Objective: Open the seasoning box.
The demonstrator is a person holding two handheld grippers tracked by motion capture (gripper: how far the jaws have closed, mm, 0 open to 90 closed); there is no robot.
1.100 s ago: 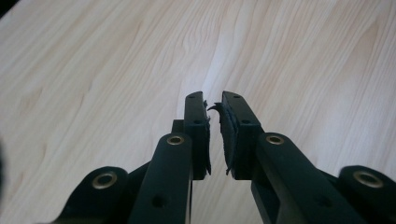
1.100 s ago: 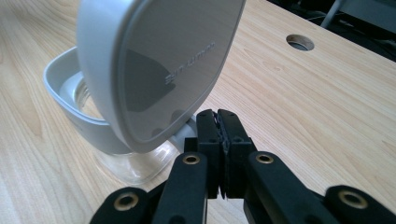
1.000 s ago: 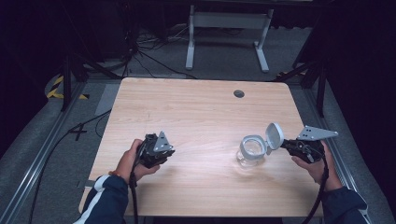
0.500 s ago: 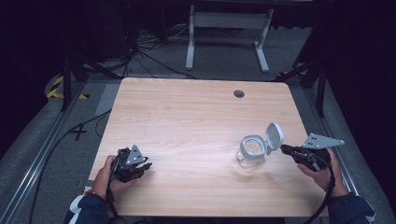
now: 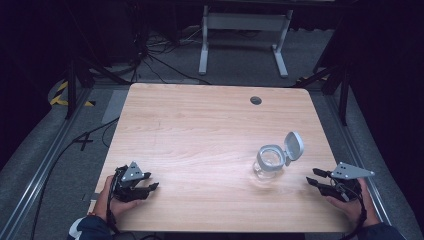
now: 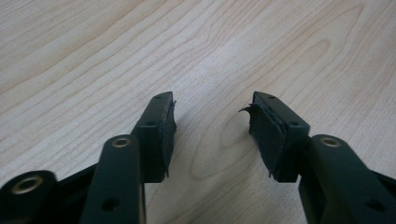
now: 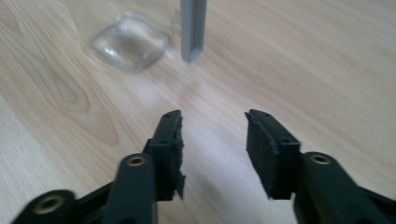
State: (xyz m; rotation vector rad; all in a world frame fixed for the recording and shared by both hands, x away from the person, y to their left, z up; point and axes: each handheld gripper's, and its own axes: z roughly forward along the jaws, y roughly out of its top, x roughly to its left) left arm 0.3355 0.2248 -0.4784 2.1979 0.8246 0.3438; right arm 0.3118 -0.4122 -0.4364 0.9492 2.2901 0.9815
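Note:
A clear glass jar (image 5: 269, 161) with a grey flip lid (image 5: 293, 145) standing open sits on the right half of the wooden table (image 5: 200, 125). My right gripper (image 5: 312, 176) lies low near the table's right front corner, a short way right of the jar and apart from it. Its jaws have just been opening and nothing is between them. In the right gripper view the jar (image 7: 130, 41) and lid (image 7: 192, 28) lie beyond my open right gripper (image 7: 213, 119). My left gripper (image 5: 153, 180) rests near the left front corner. Its jaws have also just been opening, and my left gripper (image 6: 212, 102) frames only bare wood.
A round cable hole (image 5: 256, 100) sits near the table's far edge. A white metal stand (image 5: 242, 25) is on the floor behind the table, and cables (image 5: 95, 135) trail along the floor at the left. Dark surroundings border both sides.
My left gripper has moved left and down toward the near corner. My right gripper has drawn back from the jar toward the front right. Both sets of jaws have opened.

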